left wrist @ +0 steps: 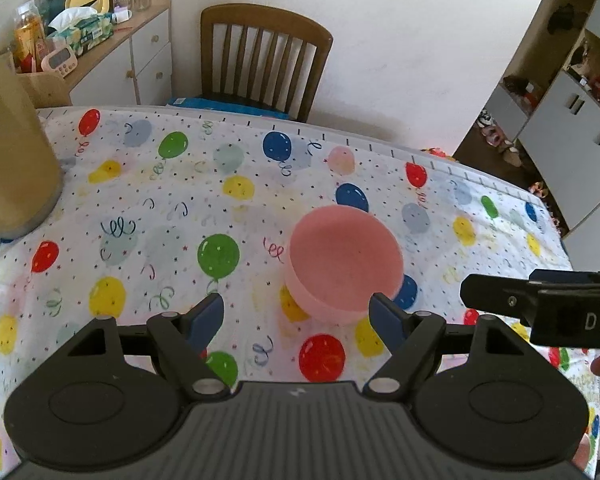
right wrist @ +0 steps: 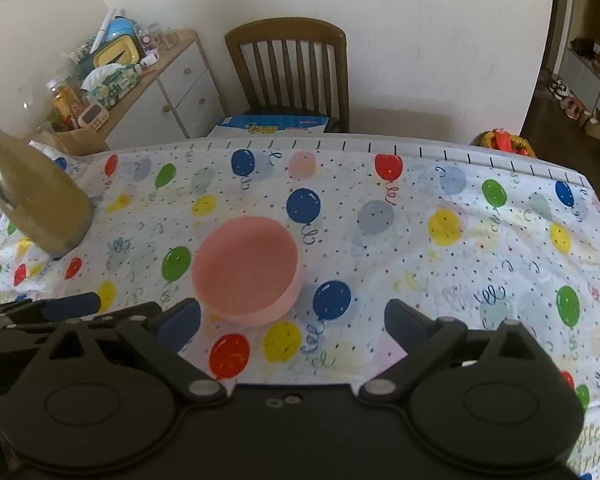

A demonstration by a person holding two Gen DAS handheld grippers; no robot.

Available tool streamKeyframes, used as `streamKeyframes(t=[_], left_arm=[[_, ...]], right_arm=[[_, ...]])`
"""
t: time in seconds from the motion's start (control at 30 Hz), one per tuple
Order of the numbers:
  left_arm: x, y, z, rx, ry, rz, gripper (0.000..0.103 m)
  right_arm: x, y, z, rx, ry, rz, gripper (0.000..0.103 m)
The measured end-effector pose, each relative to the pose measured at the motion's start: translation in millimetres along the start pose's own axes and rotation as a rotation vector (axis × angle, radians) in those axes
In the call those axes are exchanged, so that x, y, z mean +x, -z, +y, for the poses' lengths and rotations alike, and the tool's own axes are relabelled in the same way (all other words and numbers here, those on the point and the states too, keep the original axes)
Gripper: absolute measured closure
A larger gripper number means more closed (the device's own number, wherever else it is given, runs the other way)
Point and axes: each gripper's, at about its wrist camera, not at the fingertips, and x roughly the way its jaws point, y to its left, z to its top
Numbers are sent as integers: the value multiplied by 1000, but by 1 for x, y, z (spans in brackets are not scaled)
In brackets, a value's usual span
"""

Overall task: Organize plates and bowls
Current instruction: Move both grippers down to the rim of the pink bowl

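Note:
A pink bowl (left wrist: 345, 264) stands upright and empty on the balloon-print tablecloth (left wrist: 220, 200). It also shows in the right wrist view (right wrist: 246, 270). My left gripper (left wrist: 296, 316) is open and empty, hovering just short of the bowl, which lies ahead and slightly right of the gap. My right gripper (right wrist: 292, 318) is open and empty, with the bowl ahead and slightly left. The right gripper also shows at the right edge of the left wrist view (left wrist: 540, 304). No plates are in view.
A tall tan bottle (left wrist: 12, 152) stands at the table's left, also in the right wrist view (right wrist: 40, 204). A wooden chair (left wrist: 260, 60) sits behind the far edge. A cluttered sideboard (left wrist: 100, 40) is at back left, shelving (left wrist: 572, 80) at right.

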Motion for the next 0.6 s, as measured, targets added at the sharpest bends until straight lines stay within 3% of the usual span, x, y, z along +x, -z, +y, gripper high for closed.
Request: streamKeyframes(t=[0.33, 0.6], left_arm=[[45, -22, 5, -2, -23, 32, 23], [76, -27, 6, -6, -48, 55, 23]], right_arm=[[43, -24, -14, 6, -15, 34, 7], [82, -29, -23, 28, -17, 70, 27]])
